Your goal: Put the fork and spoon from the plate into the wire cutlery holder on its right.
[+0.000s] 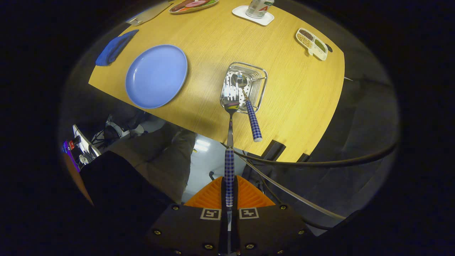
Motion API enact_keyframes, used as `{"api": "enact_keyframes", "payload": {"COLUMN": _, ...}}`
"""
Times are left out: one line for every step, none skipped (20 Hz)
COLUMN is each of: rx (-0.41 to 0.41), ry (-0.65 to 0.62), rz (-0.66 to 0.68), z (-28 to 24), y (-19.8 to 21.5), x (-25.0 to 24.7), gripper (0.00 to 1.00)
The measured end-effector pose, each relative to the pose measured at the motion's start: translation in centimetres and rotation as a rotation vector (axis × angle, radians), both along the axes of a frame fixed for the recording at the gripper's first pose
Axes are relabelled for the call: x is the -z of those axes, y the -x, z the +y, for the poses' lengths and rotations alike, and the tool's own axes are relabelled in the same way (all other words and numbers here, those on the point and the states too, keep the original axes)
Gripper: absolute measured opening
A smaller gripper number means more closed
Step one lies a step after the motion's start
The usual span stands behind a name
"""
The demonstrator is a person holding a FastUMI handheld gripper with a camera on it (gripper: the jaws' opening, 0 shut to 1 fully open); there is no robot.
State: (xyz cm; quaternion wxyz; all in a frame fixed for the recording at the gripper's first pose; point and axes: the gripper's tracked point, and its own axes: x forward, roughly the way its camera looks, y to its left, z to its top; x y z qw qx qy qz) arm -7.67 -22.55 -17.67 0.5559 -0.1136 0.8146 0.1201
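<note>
My gripper is shut on the checked handle of the fork, held high above the table. The fork's tines point forward and hang over the near edge of the wire cutlery holder. The spoon stands in the holder, bowl down, with its checked handle leaning out toward me over the holder's rim. The blue plate lies bare to the left of the holder on the wooden table.
A folded blue cloth lies beyond the plate's left. Farther off are a divided snack dish, a coaster with a glass and a food plate. A person's legs and cables show below the table edge.
</note>
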Motion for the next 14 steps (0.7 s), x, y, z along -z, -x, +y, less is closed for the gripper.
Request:
{"api": "enact_keyframes", "payload": {"rx": -0.007, "ry": 0.002, "rz": 0.011, "z": -0.2, "y": -0.3, "x": 0.2, "gripper": 0.04}}
{"api": "enact_keyframes", "payload": {"rx": -0.015, "ry": 0.006, "rz": 0.022, "z": -0.3, "y": -0.5, "x": 0.3, "gripper": 0.04}}
{"api": "enact_keyframes", "payload": {"rx": -0.024, "ry": 0.009, "rz": 0.027, "z": -0.5, "y": -0.9, "x": 0.5, "gripper": 0.05}}
{"api": "enact_keyframes", "payload": {"rx": -0.033, "ry": 0.012, "rz": 0.036, "z": -0.6, "y": -1.0, "x": 0.6, "gripper": 0.04}}
{"api": "enact_keyframes", "payload": {"rx": -0.045, "ry": 0.018, "rz": 0.051, "z": -0.9, "y": -1.2, "x": 0.7, "gripper": 0.04}}
{"api": "enact_keyframes", "payload": {"rx": -0.053, "ry": 0.024, "rz": 0.064, "z": -1.1, "y": -1.2, "x": 0.7, "gripper": 0.04}}
{"api": "enact_keyframes", "payload": {"rx": -0.065, "ry": 0.031, "rz": 0.081, "z": -1.2, "y": -1.3, "x": 0.7, "gripper": 0.04}}
{"api": "enact_keyframes", "payload": {"rx": -0.072, "ry": 0.036, "rz": 0.094, "z": -1.4, "y": -1.4, "x": 0.8, "gripper": 0.04}}
{"api": "enact_keyframes", "payload": {"rx": -0.085, "ry": 0.040, "rz": 0.111, "z": -1.4, "y": -1.5, "x": 0.8, "gripper": 0.04}}
{"api": "enact_keyframes", "payload": {"rx": -0.092, "ry": 0.046, "rz": 0.120, "z": -1.5, "y": -1.7, "x": 1.1, "gripper": 0.04}}
{"api": "enact_keyframes", "payload": {"rx": -0.106, "ry": 0.046, "rz": 0.133, "z": -1.6, "y": -2.0, "x": 1.3, "gripper": 0.04}}
{"api": "enact_keyframes", "payload": {"rx": -0.117, "ry": 0.043, "rz": 0.141, "z": -1.5, "y": -2.4, "x": 1.6, "gripper": 0.04}}
{"api": "enact_keyframes", "payload": {"rx": -0.131, "ry": 0.048, "rz": 0.147, "z": -1.6, "y": -2.9, "x": 2.0, "gripper": 0.04}}
{"api": "enact_keyframes", "payload": {"rx": -0.144, "ry": 0.054, "rz": 0.160, "z": -1.8, "y": -3.1, "x": 2.2, "gripper": 0.04}}
